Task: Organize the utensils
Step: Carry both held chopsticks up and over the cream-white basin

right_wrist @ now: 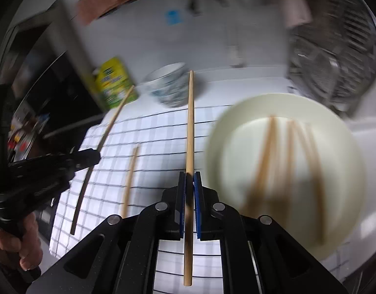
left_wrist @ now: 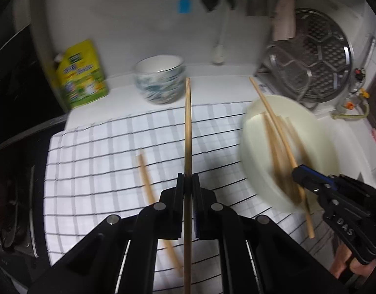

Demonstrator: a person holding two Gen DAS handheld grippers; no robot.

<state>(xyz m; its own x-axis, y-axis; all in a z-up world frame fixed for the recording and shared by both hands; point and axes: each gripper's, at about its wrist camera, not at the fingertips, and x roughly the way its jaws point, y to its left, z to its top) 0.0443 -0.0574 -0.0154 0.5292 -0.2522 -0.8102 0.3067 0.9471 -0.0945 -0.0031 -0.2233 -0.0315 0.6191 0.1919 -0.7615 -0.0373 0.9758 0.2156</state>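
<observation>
My left gripper [left_wrist: 187, 177] is shut on a wooden chopstick [left_wrist: 188, 127] that points forward above the checked cloth [left_wrist: 102, 161]. It shows at the left of the right wrist view [right_wrist: 96, 155]. My right gripper [right_wrist: 189, 175] is shut on another chopstick [right_wrist: 190, 122], and shows in the left wrist view [left_wrist: 297, 171] over the cream plate [left_wrist: 317, 147]. The plate [right_wrist: 237, 132] holds several chopsticks [right_wrist: 264, 159]. One loose chopstick [left_wrist: 145, 176] lies on the cloth, also in the right wrist view [right_wrist: 130, 176].
A patterned bowl [left_wrist: 161, 83] and a yellow-green pouch [left_wrist: 81, 73] stand behind the cloth. A metal steamer rack [left_wrist: 317, 61] leans at the back right. A dark stove [left_wrist: 13, 171] lies to the left.
</observation>
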